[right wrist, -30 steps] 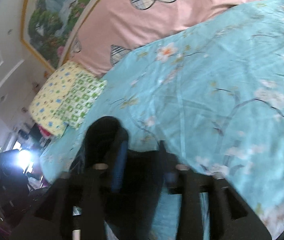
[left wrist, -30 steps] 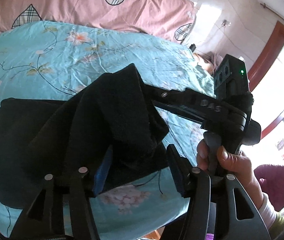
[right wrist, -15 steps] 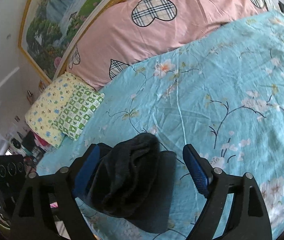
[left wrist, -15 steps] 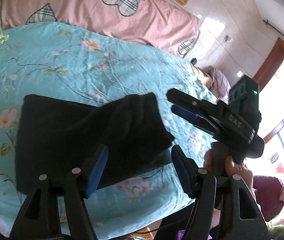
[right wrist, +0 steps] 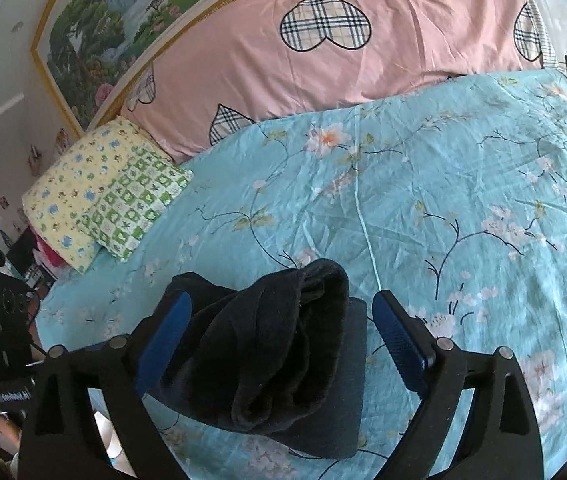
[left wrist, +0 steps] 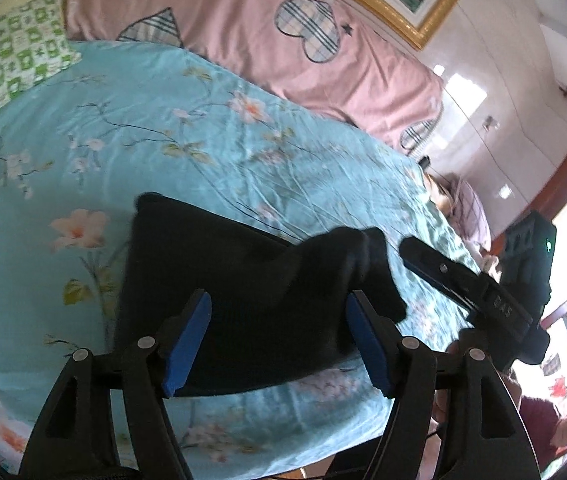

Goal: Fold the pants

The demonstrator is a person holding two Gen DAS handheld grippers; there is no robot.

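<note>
The black pants [left wrist: 243,280] lie folded on the turquoise floral sheet [left wrist: 131,136], with a thicker bunched fold [right wrist: 283,340] resting along one side. My left gripper [left wrist: 277,336] hangs just above the near edge of the pants. Its jaws are opening and its blue pads [left wrist: 187,340] stand clear of the cloth. My right gripper [right wrist: 281,340] straddles the bunched fold. Its jaws are opening too, and its pads [right wrist: 399,340] do not touch the fabric. In the left wrist view the right gripper [left wrist: 415,254] shows side-on at the right of the pants, held by a hand.
A pink quilt with plaid hearts [right wrist: 343,52] runs along the far side of the bed. A yellow and green patterned pillow [right wrist: 99,196] sits at the far left corner. The bed's near edge [left wrist: 283,452] is right below the grippers. A person [left wrist: 563,432] sits low at the right.
Both grippers let go of the pants and drew back and up. The lifted fold dropped onto the lower layer and now lies loose between the opened jaws.
</note>
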